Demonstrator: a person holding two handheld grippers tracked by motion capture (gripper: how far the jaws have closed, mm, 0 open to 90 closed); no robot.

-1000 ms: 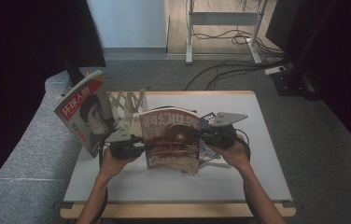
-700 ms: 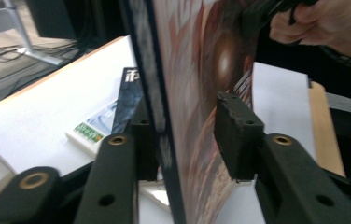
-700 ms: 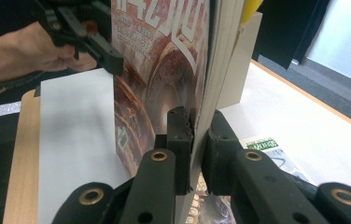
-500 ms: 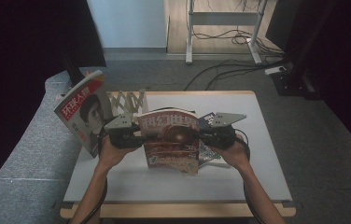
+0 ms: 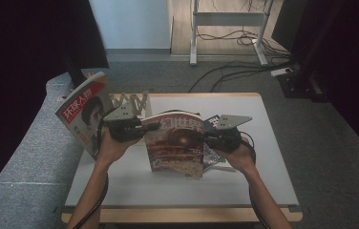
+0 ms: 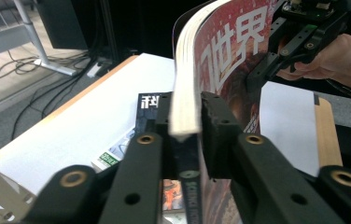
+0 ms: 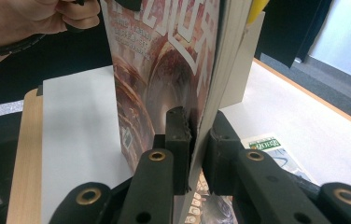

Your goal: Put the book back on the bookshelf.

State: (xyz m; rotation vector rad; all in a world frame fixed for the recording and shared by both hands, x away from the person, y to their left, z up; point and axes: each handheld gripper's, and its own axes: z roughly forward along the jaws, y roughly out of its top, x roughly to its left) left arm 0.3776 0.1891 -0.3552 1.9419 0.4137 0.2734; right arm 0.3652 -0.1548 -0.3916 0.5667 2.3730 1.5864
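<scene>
Red-covered thick magazine (image 5: 175,148) is hanging upright above the white tabletop (image 5: 177,186), both claws pinching it. Left claw (image 6: 185,123) has just been closing and is now clamping the spine-side edge; right claw (image 7: 197,135) is gripping the opposite edge, jaws narrow on the pages. Risk: the grips are sitting near the edges, so the heavy block could slip or sag and drop onto the flat magazines (image 5: 213,155) beneath.
</scene>
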